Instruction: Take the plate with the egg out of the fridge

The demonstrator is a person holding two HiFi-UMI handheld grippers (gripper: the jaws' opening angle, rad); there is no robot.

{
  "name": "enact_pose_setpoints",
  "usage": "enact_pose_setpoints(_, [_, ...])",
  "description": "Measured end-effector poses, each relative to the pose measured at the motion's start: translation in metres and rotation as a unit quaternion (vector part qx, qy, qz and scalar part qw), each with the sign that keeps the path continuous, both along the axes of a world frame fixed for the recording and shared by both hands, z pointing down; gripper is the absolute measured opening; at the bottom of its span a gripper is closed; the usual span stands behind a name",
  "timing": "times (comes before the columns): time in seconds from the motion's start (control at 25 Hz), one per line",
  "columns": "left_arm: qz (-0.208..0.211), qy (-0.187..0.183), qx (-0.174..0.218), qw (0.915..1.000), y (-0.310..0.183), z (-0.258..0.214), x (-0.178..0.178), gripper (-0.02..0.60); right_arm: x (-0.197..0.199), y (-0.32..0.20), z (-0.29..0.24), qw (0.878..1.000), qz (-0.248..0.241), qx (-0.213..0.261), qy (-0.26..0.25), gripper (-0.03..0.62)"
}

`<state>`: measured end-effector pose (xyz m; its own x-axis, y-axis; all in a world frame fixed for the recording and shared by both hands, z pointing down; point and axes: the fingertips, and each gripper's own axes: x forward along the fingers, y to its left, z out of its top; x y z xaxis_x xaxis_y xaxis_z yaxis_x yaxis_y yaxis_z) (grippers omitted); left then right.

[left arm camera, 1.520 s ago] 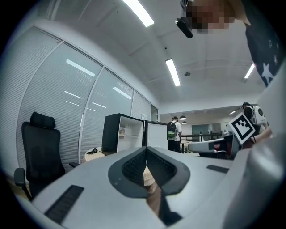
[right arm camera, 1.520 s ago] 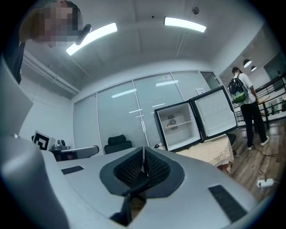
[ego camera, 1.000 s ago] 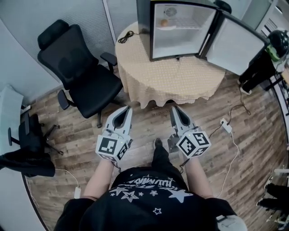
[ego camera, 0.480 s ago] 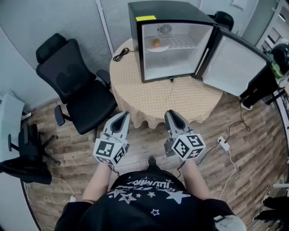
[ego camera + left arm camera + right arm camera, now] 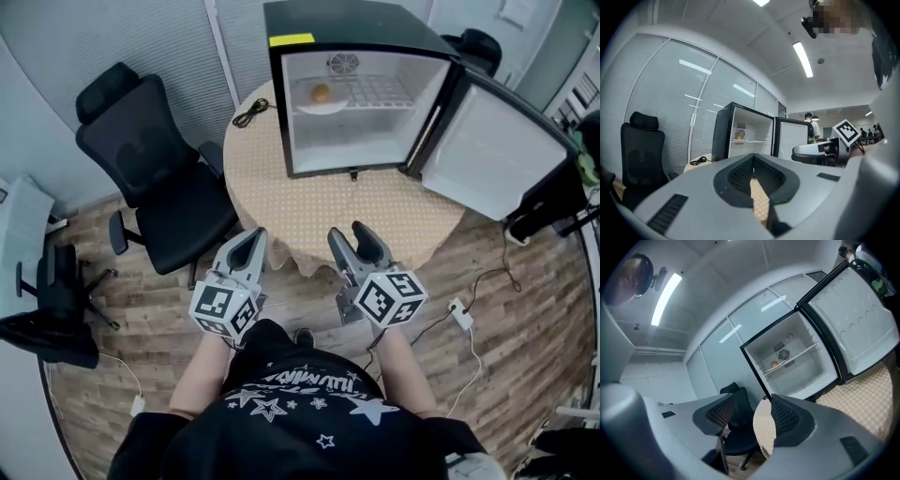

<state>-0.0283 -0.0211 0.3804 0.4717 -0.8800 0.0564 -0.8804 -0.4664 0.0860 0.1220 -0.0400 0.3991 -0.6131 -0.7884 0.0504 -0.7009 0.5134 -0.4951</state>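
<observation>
The plate [image 5: 322,108] with the egg [image 5: 321,93] is spotted at the left end of the fridge [image 5: 356,23] shelf [image 5: 380,94], ahead across the bench [image 5: 309,202]. The right hand-held gripper [image 5: 348,232], jaws opening on nothing, is judged nearer; the left hand-held gripper [image 5: 255,232] is seen closed, empty.

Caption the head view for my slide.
Egg on plate in open fridge; left hand-held gripper shut, right hand-held gripper opening, empty.

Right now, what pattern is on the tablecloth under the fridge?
The tablecloth is tan with small pale dots; clearest in the head view.
</observation>
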Motion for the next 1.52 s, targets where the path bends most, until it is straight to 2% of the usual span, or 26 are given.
enact_pose_setpoints(0.16, [-0.006, -0.004, 0.002, 1.0, -0.016, -0.005, 0.002, 0.008, 0.002, -0.012, 0.009, 1.0, -0.002, -0.013, 0.012, 0.253])
enact_pose_setpoints(0.36, [0.013, -0.012, 0.007, 0.9998, -0.037, -0.005, 0.017, 0.008, 0.006, -0.029, 0.012, 1.0, 0.0, -0.018, 0.006, 0.262])
enact_pose_setpoints(0.48, [0.017, -0.011, 0.002, 0.9998, -0.054, -0.001, 0.022, 0.008, 0.011, -0.045, 0.013, 1.0, 0.012, -0.028, -0.007, 0.262])
enact_pose_setpoints(0.64, [0.016, -0.021, 0.002, 0.9996, -0.083, 0.005, 0.021, 0.008, 0.014, -0.068, 0.016, 0.999, 0.031, -0.032, 0.001, 0.261])
enact_pose_setpoints(0.88, [0.008, -0.006, 0.008, 0.9999, -0.14, 0.001, 0.002, 0.008, 0.009, -0.122, 0.012, 0.996, 0.046, -0.054, -0.047, 0.261])
enact_pose_setpoints(1.12, [0.008, -0.003, 0.013, 0.9999, -0.198, -0.001, -0.014, 0.008, -0.002, -0.188, 0.001, 0.986, 0.049, -0.089, -0.133, 0.261])
enact_pose_setpoints(1.4, [0.003, -0.004, 0.018, 0.9998, -0.252, -0.001, -0.035, 0.008, -0.02, -0.251, -0.008, 0.975, 0.049, -0.105, -0.191, 0.261])
enact_pose_setpoints(1.52, [0.004, -0.003, 0.02, 0.9998, -0.271, -0.002, -0.04, 0.008, -0.026, -0.273, -0.011, 0.973, 0.05, -0.107, -0.2, 0.261])
